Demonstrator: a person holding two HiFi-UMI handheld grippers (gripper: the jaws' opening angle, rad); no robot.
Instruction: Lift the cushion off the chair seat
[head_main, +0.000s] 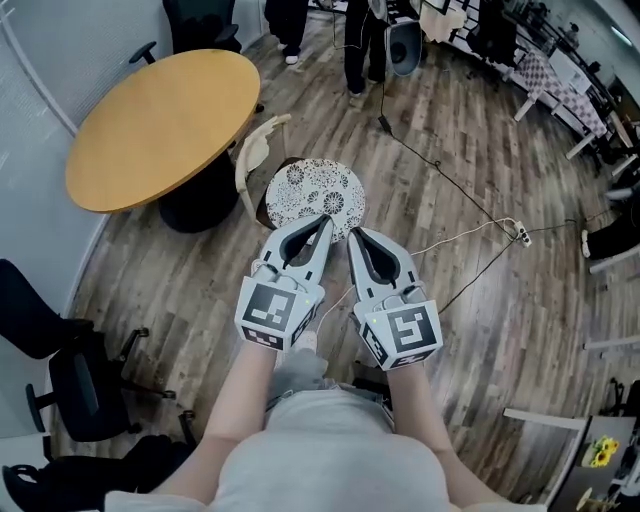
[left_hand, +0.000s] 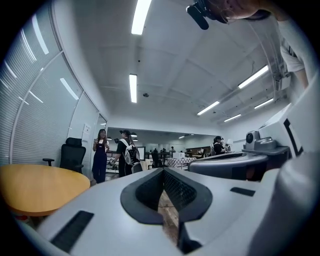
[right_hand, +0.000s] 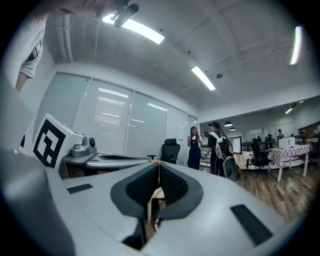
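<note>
The cushion (head_main: 315, 195) lies on the chair (head_main: 250, 158), which stands at the round tabletop's (head_main: 165, 125) 4 o'clock. At the cushion's 6 o'clock sit the left gripper (head_main: 324, 220) and right gripper (head_main: 353, 234), tips perhaps over its rim. At its 3 o'clock, a power strip (head_main: 520, 235) lies on the floor (head_main: 450, 150).

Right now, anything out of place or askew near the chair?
Only the loose cables and power strip trailing across the floor right of the chair. The cushion sits flat on it.
</note>
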